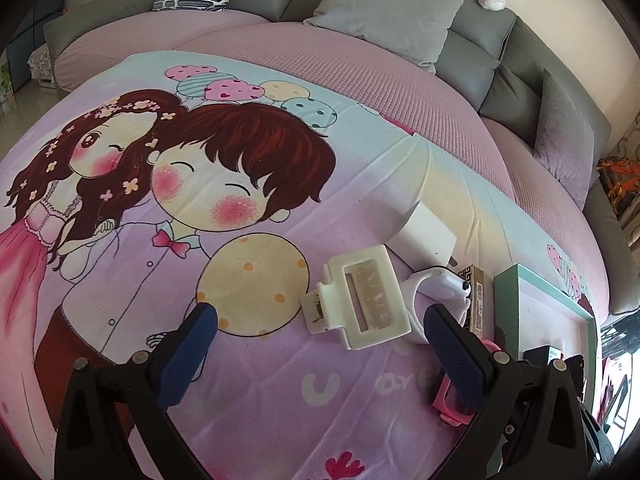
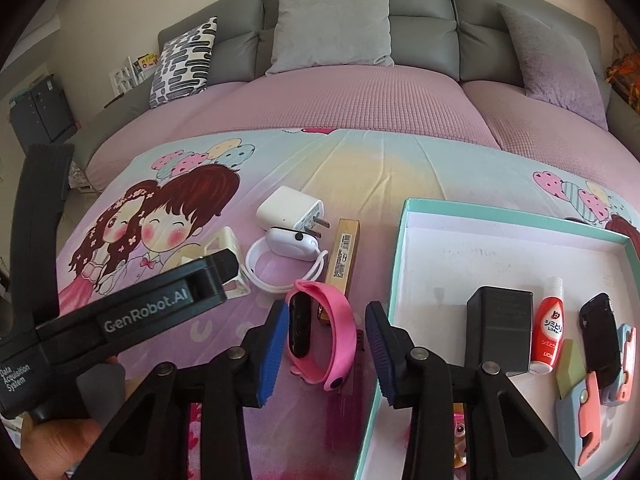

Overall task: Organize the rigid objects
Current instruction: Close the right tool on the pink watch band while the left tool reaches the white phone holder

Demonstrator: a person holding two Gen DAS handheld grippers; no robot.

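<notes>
In the right wrist view a pink wristband with a black face lies on the cartoon bedsheet between the fingers of my right gripper. The left pad sits against the band's black face; a narrow gap shows at the right pad, so the jaws stand narrow but open. In the left wrist view my left gripper is wide open just short of a cream hair claw clip. Beyond it lie a white charger, a white watch and a gold box.
A teal-rimmed box at the right holds a black block, a red-and-white bottle, a black device and utility knives. The left gripper's body and a hand fill the lower left. Grey sofa cushions stand behind.
</notes>
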